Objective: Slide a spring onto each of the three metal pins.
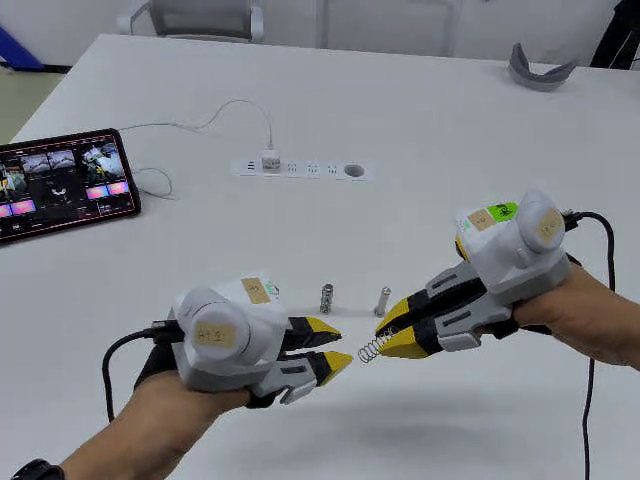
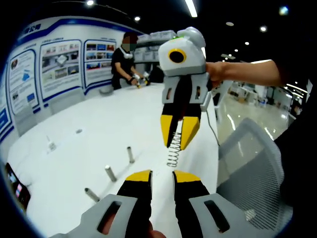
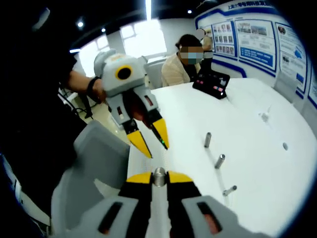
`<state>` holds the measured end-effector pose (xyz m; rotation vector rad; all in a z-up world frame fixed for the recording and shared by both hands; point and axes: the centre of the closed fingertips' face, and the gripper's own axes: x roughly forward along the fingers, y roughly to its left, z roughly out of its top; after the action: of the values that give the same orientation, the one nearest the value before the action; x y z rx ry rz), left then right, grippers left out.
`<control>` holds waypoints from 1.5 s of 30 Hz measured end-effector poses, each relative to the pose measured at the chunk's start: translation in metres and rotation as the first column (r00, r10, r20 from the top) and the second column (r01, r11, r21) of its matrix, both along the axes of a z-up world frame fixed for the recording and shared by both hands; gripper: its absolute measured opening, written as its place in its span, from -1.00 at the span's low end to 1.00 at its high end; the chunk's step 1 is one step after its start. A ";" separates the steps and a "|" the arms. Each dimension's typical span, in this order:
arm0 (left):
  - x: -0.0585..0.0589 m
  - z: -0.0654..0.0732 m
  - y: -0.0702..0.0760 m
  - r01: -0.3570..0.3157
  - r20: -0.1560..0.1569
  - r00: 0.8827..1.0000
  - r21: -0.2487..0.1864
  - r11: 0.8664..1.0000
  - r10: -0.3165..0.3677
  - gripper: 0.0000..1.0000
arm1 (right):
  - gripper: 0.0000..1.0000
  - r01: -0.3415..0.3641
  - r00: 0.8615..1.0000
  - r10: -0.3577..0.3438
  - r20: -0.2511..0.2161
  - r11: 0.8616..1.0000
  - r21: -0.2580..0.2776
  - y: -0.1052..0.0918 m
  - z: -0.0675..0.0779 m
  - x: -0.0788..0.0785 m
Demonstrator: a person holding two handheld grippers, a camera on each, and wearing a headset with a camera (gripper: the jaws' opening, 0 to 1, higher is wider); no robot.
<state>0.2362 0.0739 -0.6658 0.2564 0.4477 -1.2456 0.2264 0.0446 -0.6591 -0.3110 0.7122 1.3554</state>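
Right tongs (image 1: 384, 338) are pinching one end of a small coiled steel spring (image 1: 371, 348) above the white table (image 1: 420, 120), near a short upright metal pin (image 1: 382, 300). Left tongs (image 1: 343, 344) are hovering part open, holding nothing.

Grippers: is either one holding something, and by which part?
The right gripper holds a spring, pinched at one end. The rest of the spring sticks out free toward the left gripper, which is open and holds nothing.

Bright ceiling strip lights; sharp centre, fisheye edges warped.
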 end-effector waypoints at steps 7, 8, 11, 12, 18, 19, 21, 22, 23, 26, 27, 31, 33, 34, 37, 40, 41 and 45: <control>0.006 -0.007 0.012 -0.037 -0.011 0.999 0.013 0.999 0.038 -0.59 | -0.76 0.067 0.998 -0.067 -0.003 0.998 -0.019 -0.016 -0.011 0.005; 0.007 -0.008 0.014 -0.044 -0.012 0.999 0.016 0.999 0.044 -0.57 | -0.76 0.073 0.997 -0.074 -0.002 0.997 -0.025 -0.017 -0.012 0.005; 0.012 -0.010 0.019 -0.072 -0.018 0.997 0.015 0.997 0.072 -0.53 | -0.76 0.090 0.996 -0.090 -0.001 0.995 -0.038 -0.025 -0.016 0.007; 0.013 -0.010 0.022 -0.079 -0.017 0.997 0.017 0.997 0.080 -0.50 | -0.76 0.100 0.995 -0.100 0.001 0.994 -0.044 -0.028 -0.017 0.008; 0.020 -0.015 0.032 -0.124 -0.023 0.992 0.023 0.992 0.124 -0.40 | -0.76 0.157 0.988 -0.157 0.010 0.985 -0.068 -0.044 -0.021 0.018; 0.021 -0.016 0.034 -0.131 -0.024 0.991 0.024 0.991 0.131 -0.39 | -0.76 0.168 0.986 -0.167 0.011 0.983 -0.070 -0.046 -0.021 0.020; 0.022 -0.016 0.036 -0.140 -0.026 0.990 0.025 0.990 0.140 -0.36 | -0.76 0.182 0.983 -0.182 0.013 0.981 -0.069 -0.048 -0.020 0.022; 0.023 -0.017 0.038 -0.147 -0.029 0.989 0.027 0.989 0.148 -0.34 | -0.76 0.191 0.982 -0.191 0.015 0.979 -0.070 -0.049 -0.019 0.023; 0.023 -0.018 0.039 -0.151 -0.031 0.988 0.028 0.988 0.152 -0.33 | -0.76 0.195 0.981 -0.194 0.020 0.978 -0.071 -0.050 -0.018 0.024; 0.025 -0.020 0.043 -0.169 -0.036 0.985 0.031 0.985 0.170 -0.28 | -0.76 0.204 0.979 -0.202 0.027 0.976 -0.072 -0.052 -0.016 0.027; 0.025 -0.021 0.044 -0.175 -0.040 0.984 0.033 0.984 0.176 -0.27 | -0.76 0.208 0.978 -0.206 0.030 0.975 -0.077 -0.054 -0.016 0.029; 0.026 -0.022 0.050 -0.199 -0.045 0.979 0.036 0.979 0.200 -0.20 | -0.76 0.233 0.972 -0.229 0.045 0.968 -0.090 -0.060 -0.017 0.035; 0.028 -0.024 0.054 -0.213 -0.049 0.975 0.039 0.976 0.215 -0.16 | -0.76 0.237 0.971 -0.233 0.051 0.967 -0.094 -0.062 -0.018 0.037; 0.028 -0.025 0.055 -0.217 -0.050 0.974 0.041 0.975 0.219 -0.15 | -0.76 0.238 0.971 -0.234 0.051 0.966 -0.098 -0.064 -0.019 0.038; 0.030 -0.027 0.062 -0.236 -0.056 0.970 0.045 0.971 0.238 -0.09 | -0.76 0.240 0.971 -0.236 0.051 0.965 -0.109 -0.067 -0.021 0.043; 0.030 -0.028 0.067 -0.250 -0.064 0.965 0.044 0.967 0.253 -0.04 | -0.76 0.242 0.970 -0.238 0.048 0.964 -0.112 -0.068 -0.022 0.047; 0.030 -0.028 0.068 -0.254 -0.066 0.964 0.046 0.966 0.257 -0.01 | -0.76 0.242 0.970 -0.238 0.049 0.963 -0.114 -0.068 -0.022 0.049; 0.030 -0.031 0.074 -0.274 -0.072 0.958 0.054 0.960 0.278 0.04 | -0.76 0.242 0.970 -0.237 0.050 0.962 -0.126 -0.068 -0.025 0.056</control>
<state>0.2657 0.1480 -0.6969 0.1743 0.5594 -0.9751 0.2827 -0.0238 -0.6839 -0.3400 0.7858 1.0739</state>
